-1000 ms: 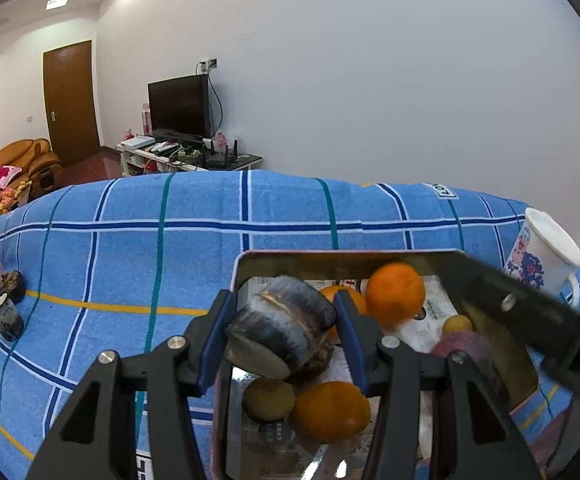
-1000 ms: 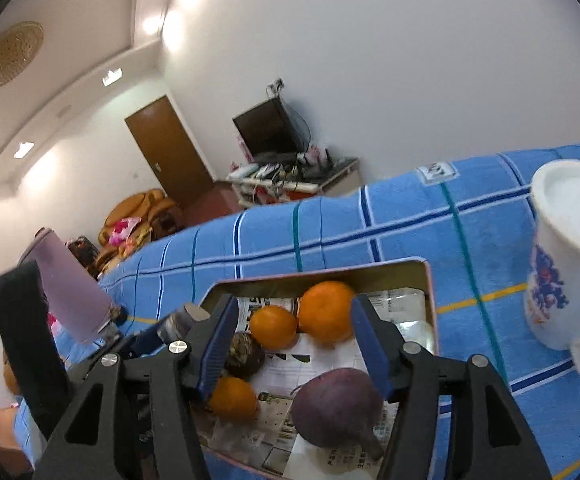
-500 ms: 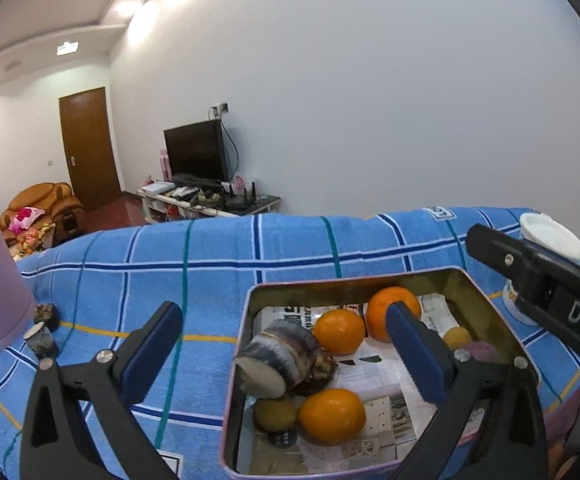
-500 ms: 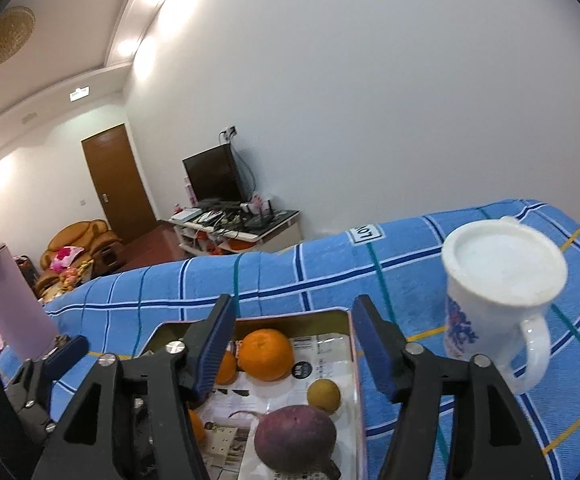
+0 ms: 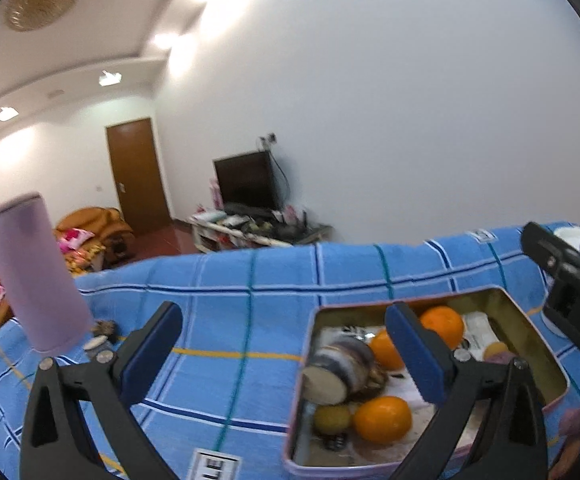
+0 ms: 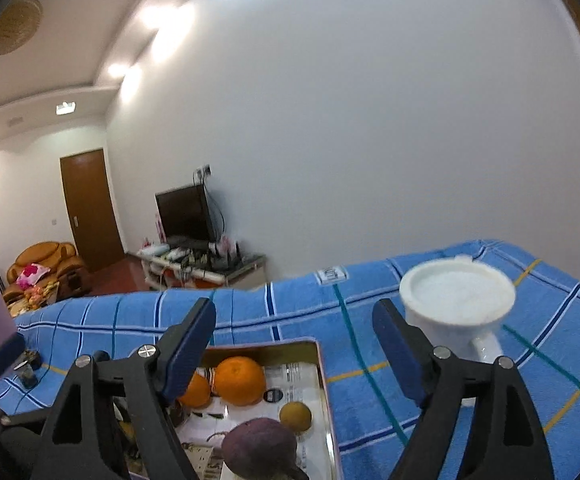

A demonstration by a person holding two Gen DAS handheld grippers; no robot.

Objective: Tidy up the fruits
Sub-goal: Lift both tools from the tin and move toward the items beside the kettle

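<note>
Metal tin [image 5: 530, 322] is sitting on the blue checked cloth, lined with newspaper, holding all the fruit. Striped grey-brown chunk [image 5: 340, 368], cut face pale, is lying tilted against the tin's left wall. Two oranges [image 5: 444, 326] are resting toward the tin's far wall; a third orange [image 5: 382, 420] is lying near the front beside a small yellow-green fruit [image 5: 332, 418]. Dark purple fruit [image 6: 260, 446] is sitting at the tin's near right, a small yellow fruit [image 6: 295, 416] just beyond it.
</note>
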